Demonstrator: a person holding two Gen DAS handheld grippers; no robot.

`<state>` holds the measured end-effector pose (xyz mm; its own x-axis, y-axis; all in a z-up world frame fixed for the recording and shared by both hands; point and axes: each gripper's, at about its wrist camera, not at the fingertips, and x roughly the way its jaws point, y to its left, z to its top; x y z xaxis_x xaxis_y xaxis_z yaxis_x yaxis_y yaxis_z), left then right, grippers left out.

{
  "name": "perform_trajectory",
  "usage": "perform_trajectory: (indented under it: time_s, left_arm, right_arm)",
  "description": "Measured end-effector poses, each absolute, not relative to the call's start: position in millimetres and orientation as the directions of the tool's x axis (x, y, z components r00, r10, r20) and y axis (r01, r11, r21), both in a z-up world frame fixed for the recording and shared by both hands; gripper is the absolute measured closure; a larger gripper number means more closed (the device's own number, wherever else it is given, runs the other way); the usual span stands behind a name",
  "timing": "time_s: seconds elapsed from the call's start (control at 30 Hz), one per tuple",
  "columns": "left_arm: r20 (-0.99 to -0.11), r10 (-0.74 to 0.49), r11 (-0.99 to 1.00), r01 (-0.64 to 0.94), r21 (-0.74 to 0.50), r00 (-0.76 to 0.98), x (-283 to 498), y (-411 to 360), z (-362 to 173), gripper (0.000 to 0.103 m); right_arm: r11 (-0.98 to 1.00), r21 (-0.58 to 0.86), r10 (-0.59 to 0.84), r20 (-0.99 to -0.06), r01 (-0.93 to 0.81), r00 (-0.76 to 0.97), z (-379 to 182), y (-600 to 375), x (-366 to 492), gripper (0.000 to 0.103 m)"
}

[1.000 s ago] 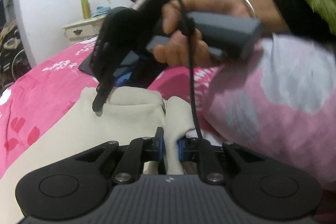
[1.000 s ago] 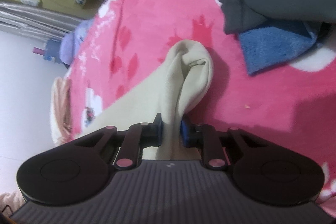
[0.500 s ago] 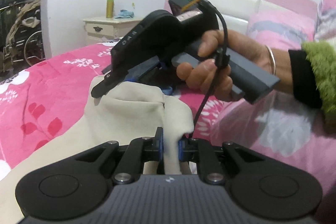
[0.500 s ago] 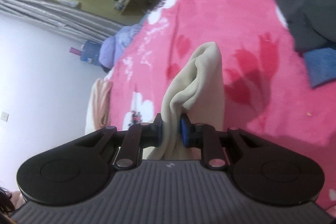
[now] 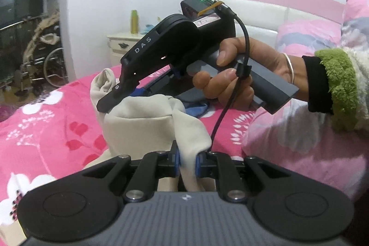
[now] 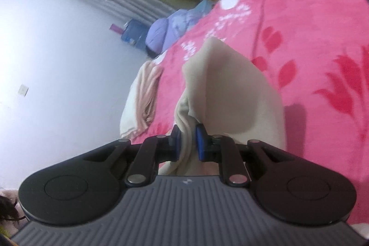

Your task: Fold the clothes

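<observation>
Above pink bedspread (image 5: pixel 46 130), both hand-held grippers, left (image 5: pixel 186 159), right (image 6: pixel 188 142), pinching raised cream garment (image 5: pixel 143 121).

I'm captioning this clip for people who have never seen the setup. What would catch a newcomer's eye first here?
First, the cream garment lifted off the bright pink floral bedspread, pinched at two spots. The left tongs clamp one fold low in the left view; the right tongs clamp another. Next, the hand gripping the black right device, mid-frame in the left view, with a green fuzzy cuff.
</observation>
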<state>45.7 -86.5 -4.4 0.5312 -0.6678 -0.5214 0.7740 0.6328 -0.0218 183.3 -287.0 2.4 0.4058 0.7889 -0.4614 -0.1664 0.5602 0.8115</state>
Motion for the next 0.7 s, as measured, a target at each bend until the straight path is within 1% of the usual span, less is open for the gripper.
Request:
perform_trajectory:
  time_s: [0.23,0.47,0.7]
  left_arm:
    - [-0.454,-0.638,0.709,0.704,-0.032,0.622,21.0,-46.4,2.0,0.09]
    - [-0.443,-0.581,0.774,0.631,-0.042,0.683,1.6,-4.3,10.3,0.09]
    - [-0.446,-0.518,0.835,0.544,-0.078,0.73,-12.2,35.6,11.5,0.09]
  right_arm:
    - [0.544,0.802,0.828,-0.466,-0.246,0.312,14.2,-224.2,186.9,0.09]
    - [0.528,0.804,0.848,-0.48,-0.274,0.223,4.8,-161.8,190.5,0.09]
    - [0.53,0.799,0.848,-0.506,-0.284,0.159,-7.9,-107.5,192.6,0.091]
